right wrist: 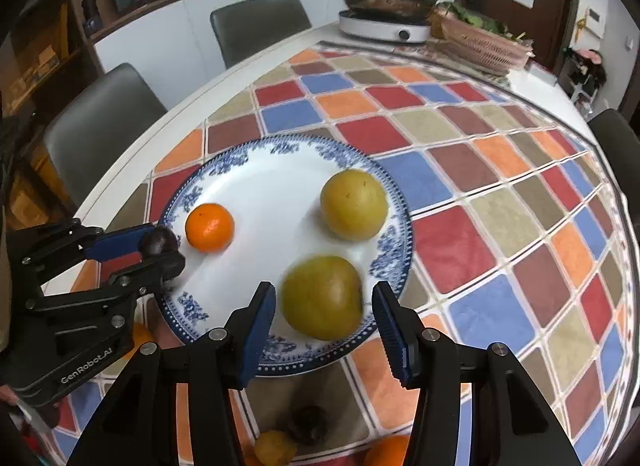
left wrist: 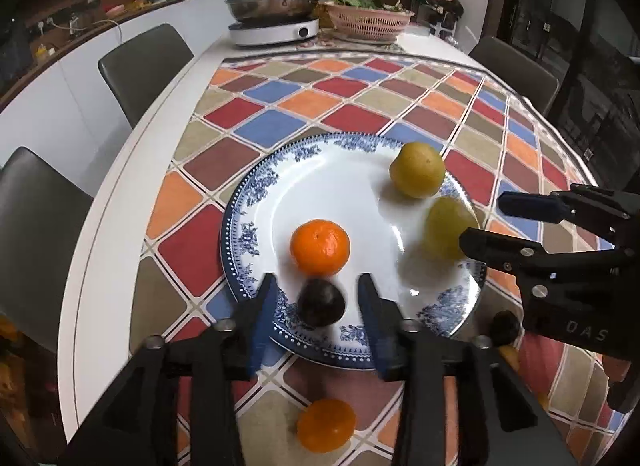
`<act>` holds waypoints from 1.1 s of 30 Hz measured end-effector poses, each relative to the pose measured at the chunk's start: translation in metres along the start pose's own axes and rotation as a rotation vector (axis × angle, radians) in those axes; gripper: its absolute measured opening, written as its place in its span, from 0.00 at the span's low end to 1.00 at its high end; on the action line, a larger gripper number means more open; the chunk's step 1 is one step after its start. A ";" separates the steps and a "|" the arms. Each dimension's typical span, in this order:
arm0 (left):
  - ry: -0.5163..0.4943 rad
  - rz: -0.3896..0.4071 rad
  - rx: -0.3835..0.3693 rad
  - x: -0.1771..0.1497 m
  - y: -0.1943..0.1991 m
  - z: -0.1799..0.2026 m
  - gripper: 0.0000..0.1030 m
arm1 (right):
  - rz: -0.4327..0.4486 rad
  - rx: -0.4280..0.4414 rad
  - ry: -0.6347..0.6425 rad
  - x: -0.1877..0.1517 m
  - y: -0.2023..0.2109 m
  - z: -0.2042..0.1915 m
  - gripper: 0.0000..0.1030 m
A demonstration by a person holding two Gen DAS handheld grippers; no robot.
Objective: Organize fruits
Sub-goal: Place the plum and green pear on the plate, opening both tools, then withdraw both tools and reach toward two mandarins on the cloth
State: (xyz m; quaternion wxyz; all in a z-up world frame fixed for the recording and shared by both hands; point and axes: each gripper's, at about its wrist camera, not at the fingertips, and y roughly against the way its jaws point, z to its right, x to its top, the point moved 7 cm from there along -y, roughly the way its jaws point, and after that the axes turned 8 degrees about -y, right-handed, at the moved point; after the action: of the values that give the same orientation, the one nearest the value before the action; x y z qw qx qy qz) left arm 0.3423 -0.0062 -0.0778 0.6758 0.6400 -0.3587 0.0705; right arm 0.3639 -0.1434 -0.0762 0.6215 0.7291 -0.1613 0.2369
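A blue-rimmed white plate lies on the checkered tablecloth. On it are an orange mandarin and a yellow-green pear. My left gripper is open around a dark plum at the plate's near rim. My right gripper is open around a second, blurred pear over the plate's edge. Whether either fruit touches the pads is unclear.
Off the plate near me lie another mandarin, a dark plum and a small yellow fruit. At the far end stand an induction cooker with a pan and a pink basket. Chairs line the left side.
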 end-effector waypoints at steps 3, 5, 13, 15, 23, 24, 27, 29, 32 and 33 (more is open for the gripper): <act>-0.006 0.012 0.025 0.001 0.012 0.002 0.45 | 0.045 -0.021 -0.001 0.001 0.016 0.002 0.62; -0.002 0.025 0.034 0.000 0.023 0.004 0.46 | 0.074 -0.044 0.010 0.000 0.028 0.002 0.62; 0.014 0.087 0.081 -0.015 0.074 0.016 0.57 | 0.159 -0.056 -0.023 -0.015 0.073 0.004 0.62; 0.013 0.097 0.090 -0.019 0.084 0.018 0.57 | 0.178 -0.058 -0.035 -0.019 0.085 0.003 0.62; 0.022 0.168 0.089 -0.035 0.133 0.032 0.66 | 0.257 -0.074 -0.048 -0.039 0.130 -0.002 0.62; 0.021 0.177 0.091 -0.037 0.138 0.034 0.66 | 0.263 -0.070 -0.051 -0.042 0.137 -0.003 0.62; 0.008 0.201 0.110 -0.045 0.152 0.039 0.71 | 0.274 -0.070 -0.057 -0.053 0.149 -0.004 0.62; 0.001 0.206 0.113 -0.052 0.157 0.042 0.72 | 0.278 -0.072 -0.057 -0.060 0.155 -0.005 0.62; -0.006 0.197 0.098 -0.065 0.161 0.045 0.74 | 0.274 -0.072 -0.062 -0.069 0.159 -0.008 0.62; -0.008 0.194 0.097 -0.068 0.161 0.046 0.74 | 0.268 -0.075 -0.067 -0.073 0.159 -0.008 0.62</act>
State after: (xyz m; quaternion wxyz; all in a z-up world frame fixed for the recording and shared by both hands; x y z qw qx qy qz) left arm 0.1847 0.0044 0.0108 0.6326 0.6345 -0.4179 0.1503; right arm 0.2174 -0.1673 0.0168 0.6053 0.6848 -0.2867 0.2872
